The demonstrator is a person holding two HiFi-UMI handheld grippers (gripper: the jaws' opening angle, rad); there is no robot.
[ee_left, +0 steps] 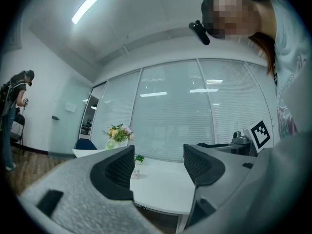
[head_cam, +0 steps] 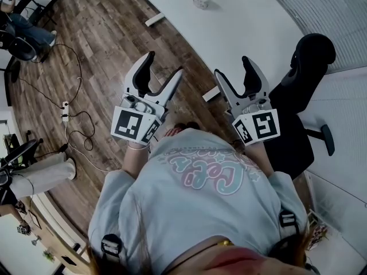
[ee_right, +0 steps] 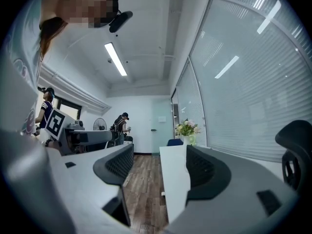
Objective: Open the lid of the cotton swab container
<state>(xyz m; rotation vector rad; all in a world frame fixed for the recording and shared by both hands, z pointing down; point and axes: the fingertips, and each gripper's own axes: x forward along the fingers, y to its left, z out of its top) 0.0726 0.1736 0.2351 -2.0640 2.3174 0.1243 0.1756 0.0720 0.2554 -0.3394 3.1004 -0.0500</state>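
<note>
The left gripper (head_cam: pixel 165 65) and right gripper (head_cam: pixel 232 66) hang at chest height, jaws wide apart with nothing between them. The likely container (head_cam: pixel 200 3) is a small pale thing on the white counter (head_cam: pixel 246 33), straight ahead and well apart from both grippers, about equally near each. It is too small to make out its lid or long axis.

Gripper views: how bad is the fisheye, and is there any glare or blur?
Left gripper view: strong fisheye with black vignette corners; ceiling strip light blown out, bright streaks on the glass wall; left hand-held gripper open, no motion blur. Right gripper view: same vignette, blinds bowed and streaked with light; right hand-held gripper open. Head view: floor planks curve, lighting even.
</note>
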